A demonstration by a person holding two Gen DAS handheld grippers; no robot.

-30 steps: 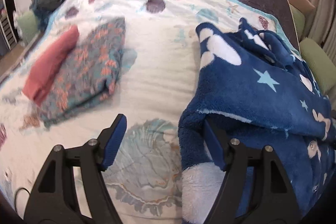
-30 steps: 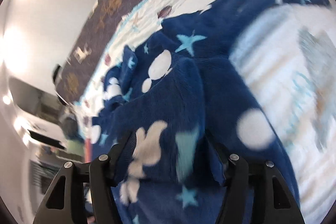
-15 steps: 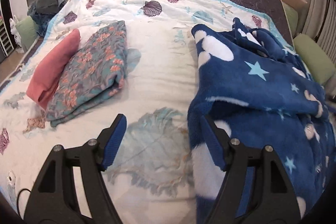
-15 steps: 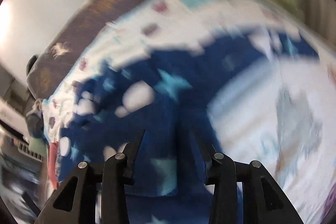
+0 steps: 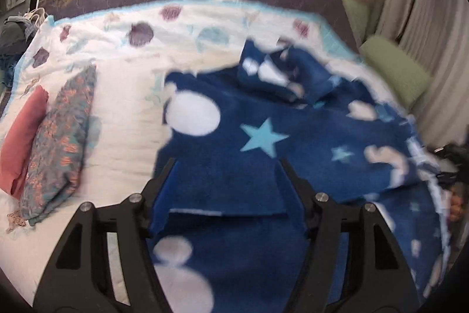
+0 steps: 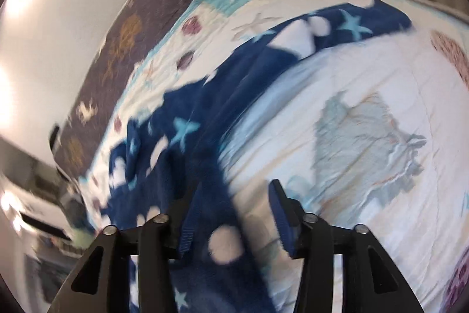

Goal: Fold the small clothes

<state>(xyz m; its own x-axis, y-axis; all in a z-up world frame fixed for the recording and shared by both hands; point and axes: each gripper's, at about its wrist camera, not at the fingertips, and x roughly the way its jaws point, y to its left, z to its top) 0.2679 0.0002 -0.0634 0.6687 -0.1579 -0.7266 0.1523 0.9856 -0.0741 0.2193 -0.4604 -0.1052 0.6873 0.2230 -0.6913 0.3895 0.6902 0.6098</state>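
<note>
While the blue star-print fleece garment point(image 5: 263, 137) lies rumpled on the bedspread point(image 5: 123, 119) awaiting folding, left gripper point(image 5: 225, 189) closes over its near edge, unclamped; right gripper point(image 6: 231, 213), opening, straddles another edge.

garment point(image 5: 263, 137) on quilt point(image 5: 126, 113) | two folded clothes point(image 5: 58, 137) left of it

One blue fleece garment point(image 5: 263, 137), two folded clothes point(image 5: 58, 137), two grippers point(image 5: 225, 178)
</note>
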